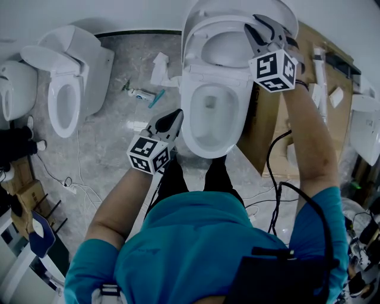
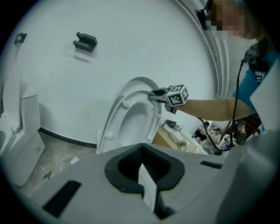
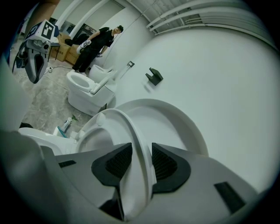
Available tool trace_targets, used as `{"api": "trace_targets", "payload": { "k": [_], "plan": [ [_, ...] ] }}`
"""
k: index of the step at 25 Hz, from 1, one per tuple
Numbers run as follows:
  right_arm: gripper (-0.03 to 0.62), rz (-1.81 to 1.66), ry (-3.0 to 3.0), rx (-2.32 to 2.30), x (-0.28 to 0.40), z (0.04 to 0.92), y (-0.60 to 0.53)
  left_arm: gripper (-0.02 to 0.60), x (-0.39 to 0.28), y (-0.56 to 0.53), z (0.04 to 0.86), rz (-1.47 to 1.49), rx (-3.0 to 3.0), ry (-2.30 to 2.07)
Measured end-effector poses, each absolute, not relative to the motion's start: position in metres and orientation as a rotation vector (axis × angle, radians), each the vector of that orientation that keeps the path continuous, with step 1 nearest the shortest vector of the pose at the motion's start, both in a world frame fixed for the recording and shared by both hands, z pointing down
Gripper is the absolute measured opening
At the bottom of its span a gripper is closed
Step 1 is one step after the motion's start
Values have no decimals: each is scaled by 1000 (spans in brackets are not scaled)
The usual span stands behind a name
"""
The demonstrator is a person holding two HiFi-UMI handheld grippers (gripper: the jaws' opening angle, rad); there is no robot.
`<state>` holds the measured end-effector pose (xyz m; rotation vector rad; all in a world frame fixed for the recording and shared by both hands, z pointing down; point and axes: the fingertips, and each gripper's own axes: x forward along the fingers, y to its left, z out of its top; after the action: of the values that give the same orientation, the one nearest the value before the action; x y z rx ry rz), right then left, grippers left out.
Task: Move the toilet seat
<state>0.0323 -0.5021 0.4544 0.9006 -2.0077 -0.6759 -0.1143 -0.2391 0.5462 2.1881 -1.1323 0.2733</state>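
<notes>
— Head view?
— The right claw (image 1: 261, 29) is clamped on the rim of the raised toilet seat (image 1: 205, 32). The lid (image 1: 285, 12) is backed just behind it and the open bowl (image 1: 211, 113) lies below. Cardboard (image 1: 267, 119) is stood just beside.
— Left gripper view?
— The left claw (image 1: 172, 122) is held pressed together, empty. The seat is seen ahead, well apart.
— Right gripper view?
— The seat edge is pinched between the pads. Open room is left bowl-side. A second toilet (image 3: 85, 92) is noted far off.

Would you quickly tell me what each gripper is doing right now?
Left gripper: closed, empty.
Right gripper: closed on the toilet seat.
</notes>
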Motion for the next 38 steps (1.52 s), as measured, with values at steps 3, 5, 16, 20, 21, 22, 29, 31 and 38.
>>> {"api": "trace_targets", "payload": {
  "k": [3, 5, 16, 20, 21, 22, 29, 31, 38],
  "plan": [
    [129, -677, -2010, 899, 32, 455, -505, 0, -115, -242, 548, 273, 2183, -1131],
    [129, -677, -2010, 899, 32, 456, -505, 1, -114, -243, 549, 273, 2182, -1128],
    [129, -688, -2015, 899, 33, 455, -505, 0, -110, -246, 550, 272, 2181, -1124],
    [129, -688, -2011, 901, 32, 454, -504, 0, -109, -244, 548, 269, 2183, -1119],
    [129, -687, -2009, 902, 32, 454, -503, 0, -109, -244, 548, 268, 2183, -1118],
    [129, -686, -2007, 904, 32, 454, -503, 0, -109, -243, 548, 267, 2183, -1118],
    [130, -653, -1995, 917, 32, 453, -502, 0, -114, -235, 541, 261, 2182, -1129],
    [133, -633, -1998, 929, 32, 452, -500, 0, -118, -233, 536, 256, 2182, -1137],
    [224, -521, -2022, 1011, 39, 434, -489, 1, -142, -226, 513, 238, 2198, -1168]
  ]
}}
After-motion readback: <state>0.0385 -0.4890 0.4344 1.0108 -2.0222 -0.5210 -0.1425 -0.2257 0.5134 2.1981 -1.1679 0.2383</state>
